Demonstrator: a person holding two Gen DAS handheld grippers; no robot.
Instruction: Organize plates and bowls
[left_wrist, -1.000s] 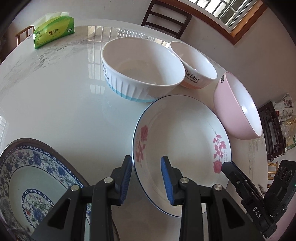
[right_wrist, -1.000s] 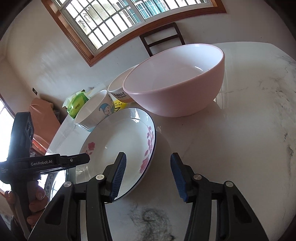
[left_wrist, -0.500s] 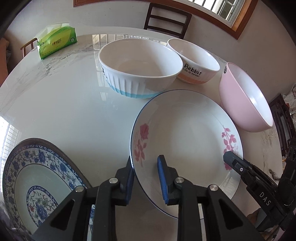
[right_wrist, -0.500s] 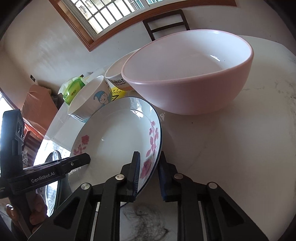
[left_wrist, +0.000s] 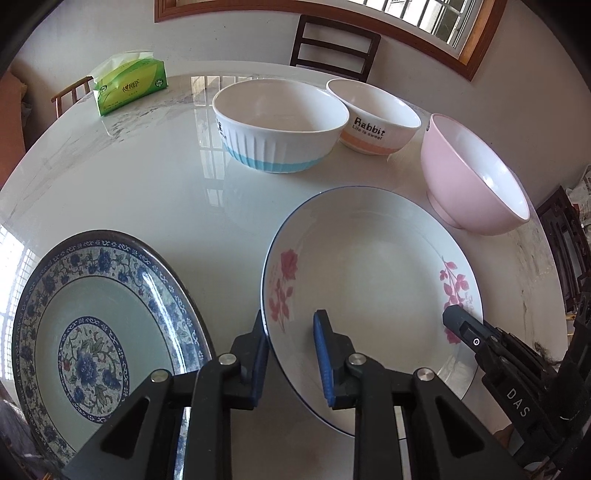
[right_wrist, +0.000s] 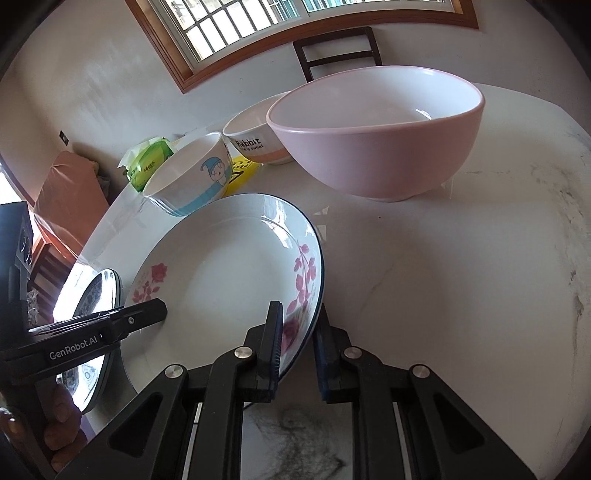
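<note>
rose plate (left_wrist: 373, 266): you hold it between both grippers, one rim each side, above the marble table (left_wrist: 147, 184); in the right wrist view it tilts, your right-hand edge higher.
left gripper (left_wrist: 290, 354): your pads straddle the plate's left rim, pinching it.
right gripper (right_wrist: 297, 347): pressed onto the opposite rim.
blue plate (left_wrist: 103, 325): flat, just left of the rose plate.
bowls: ribbed bowl (left_wrist: 280, 125), rabbit bowl (left_wrist: 373, 118) and pink bowl (left_wrist: 476, 177) stand upright in a row beyond.
</note>
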